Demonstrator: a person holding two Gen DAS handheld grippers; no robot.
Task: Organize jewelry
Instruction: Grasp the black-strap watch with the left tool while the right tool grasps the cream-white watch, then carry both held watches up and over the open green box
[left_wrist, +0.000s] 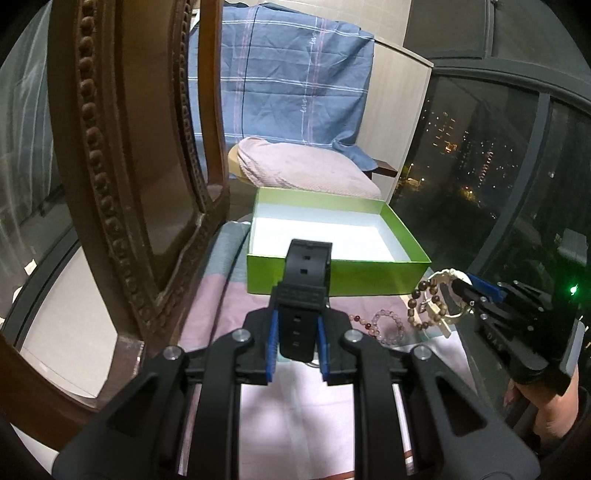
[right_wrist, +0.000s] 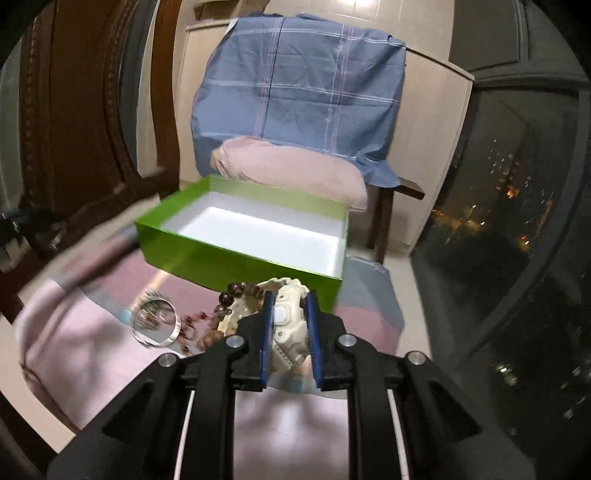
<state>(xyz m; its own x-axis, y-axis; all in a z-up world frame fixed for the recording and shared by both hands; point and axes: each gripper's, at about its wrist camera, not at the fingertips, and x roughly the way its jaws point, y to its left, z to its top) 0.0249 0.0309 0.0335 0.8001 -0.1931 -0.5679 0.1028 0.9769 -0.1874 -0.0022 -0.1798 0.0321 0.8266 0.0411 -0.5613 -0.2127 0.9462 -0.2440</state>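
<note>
Jewelry time: from the left wrist, the left gripper (left_wrist: 295, 332) clamps a black watch (left_wrist: 303, 291) before the green box (left_wrist: 332, 273); from the right wrist, the right gripper (right_wrist: 288, 332) pinches a cream watch (right_wrist: 286, 321), brown beads (right_wrist: 236, 290) dangling, glass bangle (right_wrist: 155, 325) lying on the cloth

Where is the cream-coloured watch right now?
The cream watch is clamped in the right gripper, just in front of the green box, with a brown bead bracelet hanging alongside it.
</note>
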